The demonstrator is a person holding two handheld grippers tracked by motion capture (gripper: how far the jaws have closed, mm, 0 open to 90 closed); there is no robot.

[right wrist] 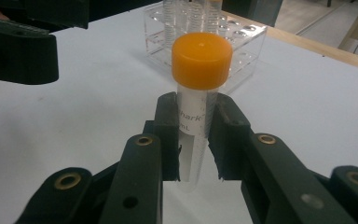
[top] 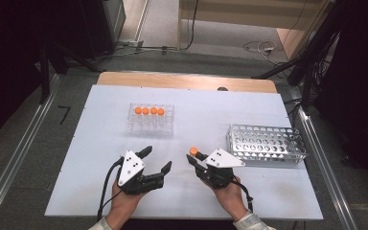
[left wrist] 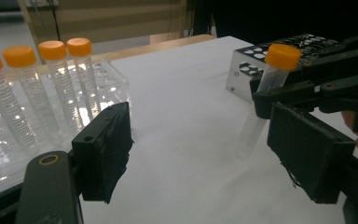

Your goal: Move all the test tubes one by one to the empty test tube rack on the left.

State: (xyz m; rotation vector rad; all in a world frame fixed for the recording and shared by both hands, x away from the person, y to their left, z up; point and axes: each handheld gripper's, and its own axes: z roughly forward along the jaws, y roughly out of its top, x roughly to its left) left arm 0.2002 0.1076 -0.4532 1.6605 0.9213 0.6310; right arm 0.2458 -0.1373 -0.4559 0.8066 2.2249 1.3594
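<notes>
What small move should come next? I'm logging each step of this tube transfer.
Probably carry the tube toward the metal rack: the right tongs are shut on it below its orange cap, and it is already out of the clear rack.

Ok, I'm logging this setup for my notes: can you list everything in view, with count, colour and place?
Held tube: one, clear with orange cap, upright in the right tool.
Racked tubes: four, clear with orange caps, back row of the clear rack.
Clear rack: one, transparent, table centre-left.
Metal rack: one, silver, perforated, table right.
Table: one, white top.
Left tool: black, open, near edge.
Right tool: black, shut on the held tube.
Hands: two, at the bottom edge.
</notes>
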